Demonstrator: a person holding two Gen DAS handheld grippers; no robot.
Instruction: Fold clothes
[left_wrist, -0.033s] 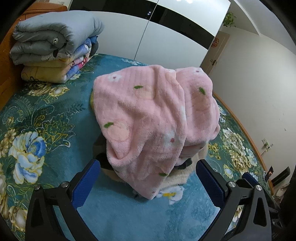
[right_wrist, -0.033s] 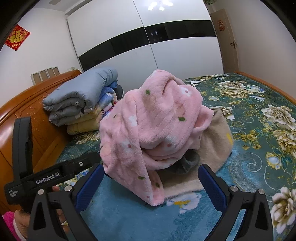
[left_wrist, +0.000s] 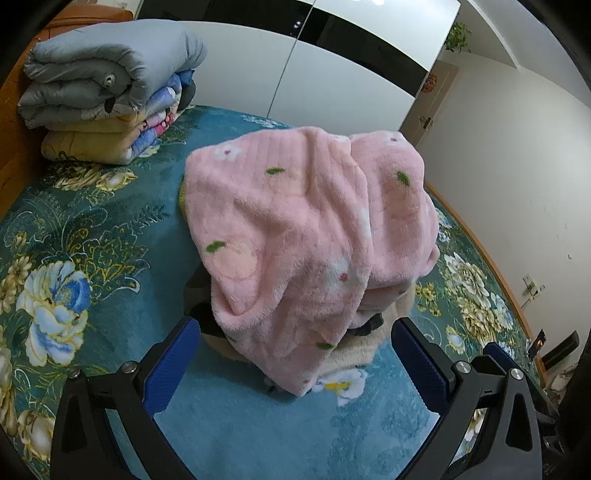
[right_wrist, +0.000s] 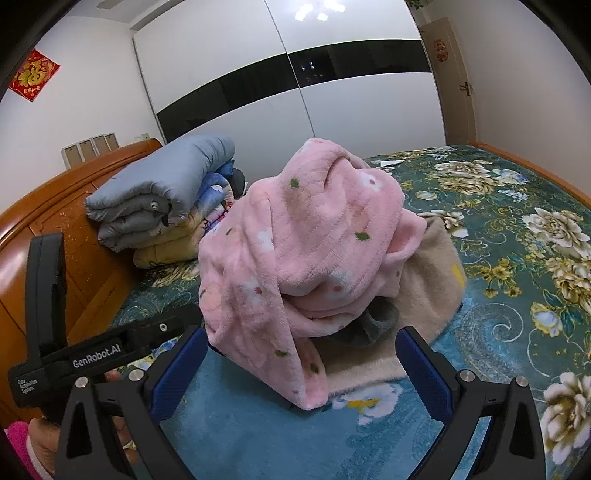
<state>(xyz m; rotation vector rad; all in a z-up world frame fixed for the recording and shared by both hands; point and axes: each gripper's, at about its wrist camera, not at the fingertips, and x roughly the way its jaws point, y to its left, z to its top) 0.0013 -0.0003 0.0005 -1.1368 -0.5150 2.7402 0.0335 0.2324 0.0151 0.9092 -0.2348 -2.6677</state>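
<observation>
A crumpled pink fleece garment (left_wrist: 295, 236) with flowers and green leaves lies heaped on the bed, on top of a beige fleece garment (left_wrist: 354, 350) and a dark grey one (right_wrist: 373, 325). It also shows in the right wrist view (right_wrist: 295, 266). My left gripper (left_wrist: 295, 365) is open and empty, its blue fingers on either side of the pile's near edge, just short of it. My right gripper (right_wrist: 299, 365) is open and empty, also just short of the pile. The left gripper's black body (right_wrist: 74, 354) shows at the left of the right wrist view.
The bed has a teal floral cover (left_wrist: 74, 258). A stack of folded quilts (left_wrist: 107, 96) lies at the wooden headboard (right_wrist: 74, 229). White and black wardrobe doors (right_wrist: 295, 92) stand behind. A door (right_wrist: 454, 85) is at the right.
</observation>
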